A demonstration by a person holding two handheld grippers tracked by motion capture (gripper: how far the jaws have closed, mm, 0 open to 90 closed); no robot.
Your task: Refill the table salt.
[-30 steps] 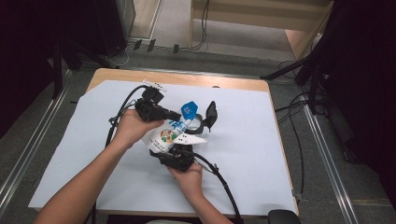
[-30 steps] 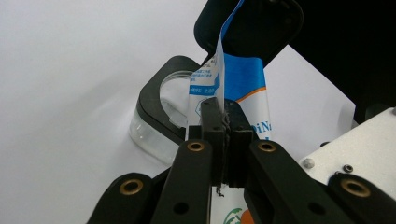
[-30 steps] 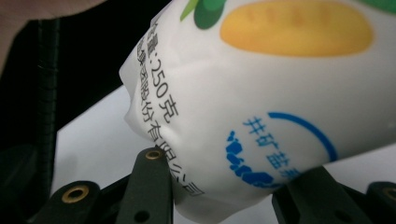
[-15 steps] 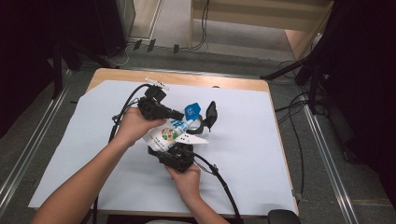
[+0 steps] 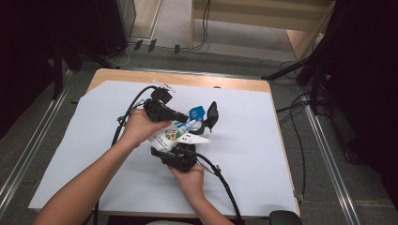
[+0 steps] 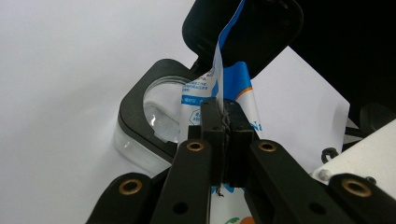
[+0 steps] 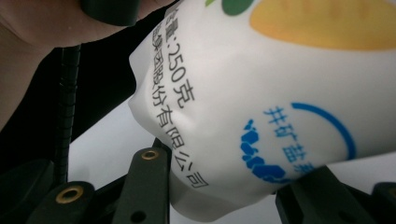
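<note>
A white bag (image 5: 177,136) with blue print and a colourful label sits mid-surface, held between two sets of tongs above a white sheet (image 5: 244,154). The left tongs (image 6: 223,122) are clamped tight on the bag's blue-and-white top edge, pads pressed together on the thin film. The right tongs (image 5: 176,149) grip the bag's plump lower body from the near side, their jaws standing part-way apart on either flank of it (black lettering and a blue logo face that gripper's camera). Just beyond the bag stands a clear container (image 6: 154,114) with a black rim, its black lid (image 5: 212,115) flipped up; the bag's top edge rises right in front of that lid. The person's left hand (image 5: 141,125) and right hand (image 5: 190,178) reach in from the near edge of the surface (image 5: 187,78), cables trailing.
</note>
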